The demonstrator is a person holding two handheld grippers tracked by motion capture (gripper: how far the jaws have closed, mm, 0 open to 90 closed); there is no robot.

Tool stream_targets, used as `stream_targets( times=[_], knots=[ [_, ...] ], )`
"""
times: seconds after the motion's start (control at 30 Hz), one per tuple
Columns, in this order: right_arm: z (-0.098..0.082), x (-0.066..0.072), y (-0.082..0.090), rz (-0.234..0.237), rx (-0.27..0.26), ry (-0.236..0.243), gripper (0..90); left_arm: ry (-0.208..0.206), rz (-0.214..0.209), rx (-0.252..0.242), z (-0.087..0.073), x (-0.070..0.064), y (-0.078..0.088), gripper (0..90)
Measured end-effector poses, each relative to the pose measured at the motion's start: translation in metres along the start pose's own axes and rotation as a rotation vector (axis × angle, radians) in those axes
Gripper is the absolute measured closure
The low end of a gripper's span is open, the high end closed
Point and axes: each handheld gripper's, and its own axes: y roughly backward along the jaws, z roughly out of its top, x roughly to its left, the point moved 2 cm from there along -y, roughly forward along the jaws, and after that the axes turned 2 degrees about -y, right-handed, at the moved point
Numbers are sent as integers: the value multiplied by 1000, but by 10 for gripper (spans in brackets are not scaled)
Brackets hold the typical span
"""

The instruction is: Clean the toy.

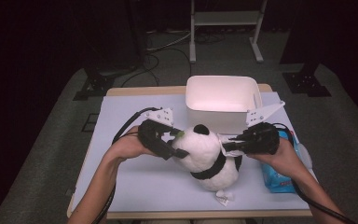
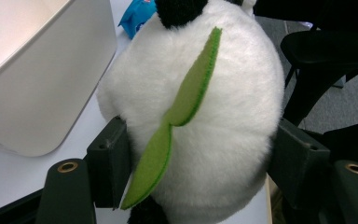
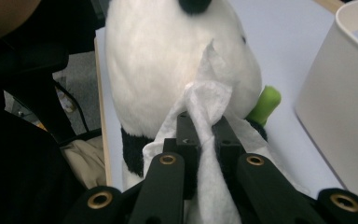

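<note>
Both grippers are at work on a plush panda that sits near the middle of the pale table, just in front of a white tub. On the left, the left gripper has its two jaws set wide around the panda's white head, one pad pressed into the fur on each side, so it is clamped on the toy; the left gripper view looks straight at that round head, with a green felt leaf stitched down the fur between the jaws and a black ear at the top edge. From the other side, the right gripper has its jaws pinched together on a white wipe, whose crumpled free end lies against the panda's fur; the right gripper view shows the wipe bunched between the two pads and trailing down over them, with the panda's white body beyond and a green stub sticking out beside it. A person's hands hold the two tools, forearms coming in from the near edge. Under the right hand lies a blue pack, close to the table's right edge. The panda leans with a white tag hanging at its base, toward the table's near edge.
</note>
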Motion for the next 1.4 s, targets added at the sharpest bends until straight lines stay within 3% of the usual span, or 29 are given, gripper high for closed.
stream_targets(
  times=[0.3,0.4,0.8,0.93,1.13,1.4],
  knots=[
    [17,5,6,4,-29,30,839,-13,-13,-3,7,-2,-12,299],
    [26,7,7,1,-27,52,839,-7,-13,-7,11,-3,-15,296],
    [48,15,4,-1,-18,103,839,-47,-29,18,28,-7,-30,290],
    [48,14,3,-3,-12,110,839,-48,-32,20,28,-7,-32,284],
    [39,12,1,-13,38,100,840,-37,-42,11,27,-6,-38,228],
    [29,9,7,-25,35,84,842,-14,-49,1,25,-2,-38,150]
  ],
)
